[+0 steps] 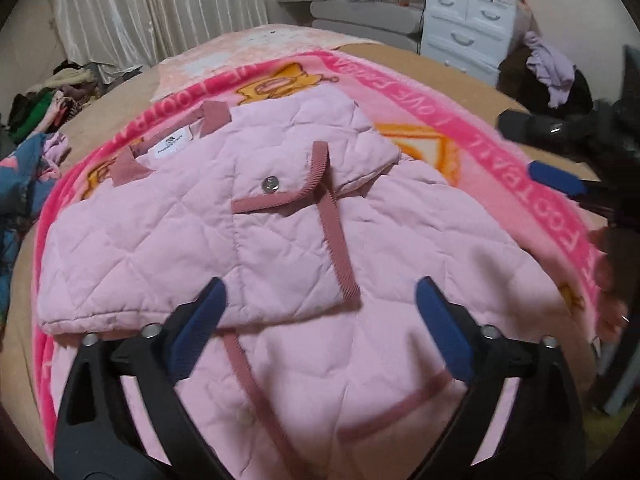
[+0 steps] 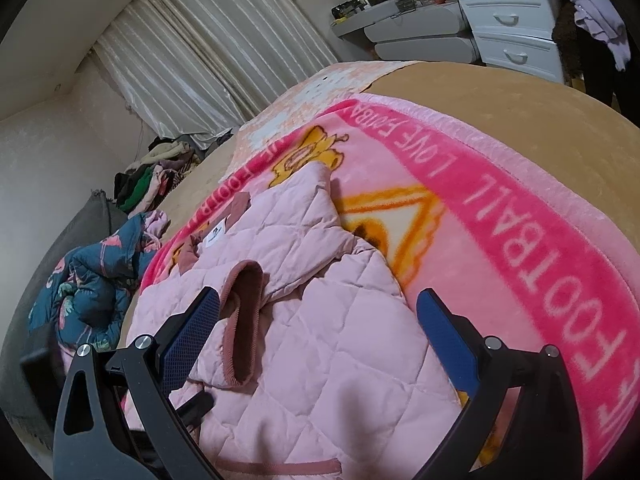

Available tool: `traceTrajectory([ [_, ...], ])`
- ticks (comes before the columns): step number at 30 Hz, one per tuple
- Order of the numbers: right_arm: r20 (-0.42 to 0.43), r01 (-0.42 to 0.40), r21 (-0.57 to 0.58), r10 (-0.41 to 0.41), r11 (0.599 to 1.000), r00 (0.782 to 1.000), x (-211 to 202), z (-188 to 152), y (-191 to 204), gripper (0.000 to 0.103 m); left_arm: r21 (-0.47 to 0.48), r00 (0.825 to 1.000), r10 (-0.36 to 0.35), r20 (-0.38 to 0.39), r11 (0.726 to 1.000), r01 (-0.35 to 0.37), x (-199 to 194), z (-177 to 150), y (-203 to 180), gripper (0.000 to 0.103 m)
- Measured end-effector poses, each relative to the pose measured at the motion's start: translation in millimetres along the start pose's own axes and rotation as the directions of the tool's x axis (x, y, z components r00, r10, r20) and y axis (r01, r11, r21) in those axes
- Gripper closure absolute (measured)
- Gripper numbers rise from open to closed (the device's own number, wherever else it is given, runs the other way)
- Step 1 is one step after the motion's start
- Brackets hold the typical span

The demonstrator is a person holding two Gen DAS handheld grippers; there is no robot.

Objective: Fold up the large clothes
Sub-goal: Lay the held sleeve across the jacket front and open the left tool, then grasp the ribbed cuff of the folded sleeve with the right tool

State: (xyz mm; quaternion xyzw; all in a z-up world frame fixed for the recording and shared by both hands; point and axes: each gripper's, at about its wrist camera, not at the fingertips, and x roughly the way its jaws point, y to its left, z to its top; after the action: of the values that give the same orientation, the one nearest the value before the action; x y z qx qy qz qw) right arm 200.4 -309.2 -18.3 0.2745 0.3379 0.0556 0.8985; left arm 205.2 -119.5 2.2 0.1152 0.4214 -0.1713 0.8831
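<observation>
The pink quilted jacket (image 1: 256,240) lay on the pink blanket (image 1: 500,148), collar end farthest from both grippers. The left gripper (image 1: 320,304) hovered nearer, jaws spread; the right gripper (image 2: 320,320) likewise spread, empty.

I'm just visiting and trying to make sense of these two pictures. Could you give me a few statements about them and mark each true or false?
1. The left tool is open and holds nothing. True.
2. The pink quilted jacket hangs on a hanger. False: it lies partly folded on the pink blanket.
3. The right tool is clamped on a sleeve. False: it is open, with the dusty-rose cuff lying near one finger.
4. A white drawer unit stands beyond the bed. True.
5. The jacket's trim is green. False: it is dusty rose.
</observation>
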Motion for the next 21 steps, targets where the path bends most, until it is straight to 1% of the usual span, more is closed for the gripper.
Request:
traceTrajectory([
  [1, -0.009, -0.008, -0.001, 0.008, 1.0, 1.0, 2, -1, 2, 0.005, -0.011, 1.0, -0.001, 0.006, 1.0, 0.001, -4, -1, 3, 0.009],
  [3, -0.038, -0.03, -0.008, 0.03, 1.0, 0.999, 9, -4, 10, 0.005, -0.064, 1.0, 0.01, 0.026, 0.998, -0.009, -16, -4, 23, 0.009],
  [7, -0.109, -0.084, -0.051, 0.078, 0.995, 0.991, 28, -17, 35, 0.005, -0.173, 0.995, 0.081, 0.056, 0.983, -0.07, -33, -5, 70, 0.009],
  [8, -0.135, -0.098, -0.069, 0.088, 0.993, 0.987, 36, -22, 45, 0.005, -0.208, 0.992, 0.11, 0.06, 0.973, -0.095, -38, -7, 87, 0.009],
  [10, -0.169, -0.117, -0.085, 0.102, 0.989, 0.98, 47, -29, 58, 0.005, -0.245, 0.987, 0.151, 0.063, 0.961, -0.131, -44, -9, 108, 0.009],
  [11, -0.186, -0.122, -0.093, 0.103, 0.988, 0.977, 54, -34, 65, 0.005, -0.274, 0.982, 0.175, 0.064, 0.95, -0.151, -49, -11, 122, 0.009],
  [13, -0.209, -0.129, -0.103, 0.106, 0.986, 0.972, 64, -41, 75, 0.005, -0.318, 0.978, 0.196, 0.07, 0.934, -0.164, -55, -16, 143, 0.009],
  [15, -0.232, -0.137, -0.105, 0.11, 0.985, 0.967, 75, -46, 83, 0.005, -0.369, 0.972, 0.223, 0.072, 0.911, -0.181, -63, -23, 167, 0.009],
  [21, -0.287, -0.128, -0.067, 0.104, 0.989, 0.952, 106, -58, 87, 0.005, -0.488, 0.959, 0.275, 0.067, 0.848, -0.209, -77, -47, 219, 0.009],
])
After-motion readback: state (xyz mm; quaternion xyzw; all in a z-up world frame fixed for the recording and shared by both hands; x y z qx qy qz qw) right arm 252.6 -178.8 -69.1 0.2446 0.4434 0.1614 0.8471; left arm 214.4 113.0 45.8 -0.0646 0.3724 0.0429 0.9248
